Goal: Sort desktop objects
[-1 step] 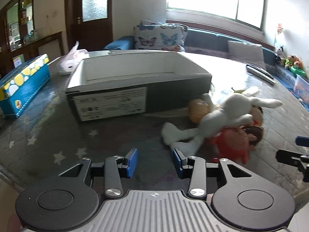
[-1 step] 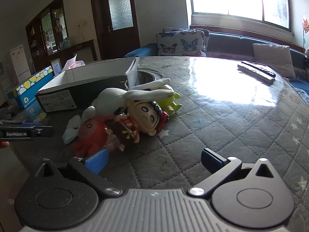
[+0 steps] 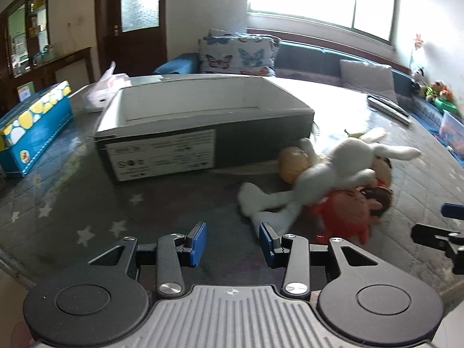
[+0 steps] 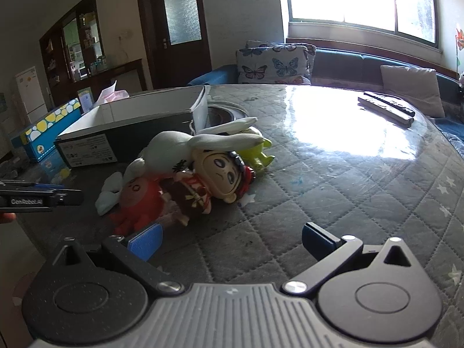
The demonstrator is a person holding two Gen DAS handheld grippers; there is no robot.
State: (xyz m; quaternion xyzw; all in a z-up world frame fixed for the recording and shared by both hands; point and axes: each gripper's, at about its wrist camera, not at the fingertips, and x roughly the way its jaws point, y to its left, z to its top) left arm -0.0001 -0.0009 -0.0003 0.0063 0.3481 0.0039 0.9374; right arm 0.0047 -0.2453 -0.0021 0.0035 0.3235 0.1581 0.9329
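A pile of plush toys lies on the quilted table: a white rabbit (image 3: 333,171) (image 4: 174,148) on top, a red doll (image 3: 345,211) (image 4: 139,200), a big-headed brown-clad doll (image 4: 214,174), a green toy (image 4: 258,153) and an orange one (image 3: 293,162). An open, empty black cardboard box (image 3: 203,124) (image 4: 139,121) stands just left of the pile. My left gripper (image 3: 233,243) is open and empty, low over the table, its right finger close to the rabbit's foot. My right gripper (image 4: 229,240) is wide open and empty, just in front of the pile.
A blue dotted tissue box (image 3: 32,127) and a pink tissue pack (image 3: 104,90) sit at the left. Remote controls (image 4: 385,107) lie far right. The table edge (image 3: 17,264) curves near the left gripper. A sofa with cushions (image 4: 275,63) stands behind.
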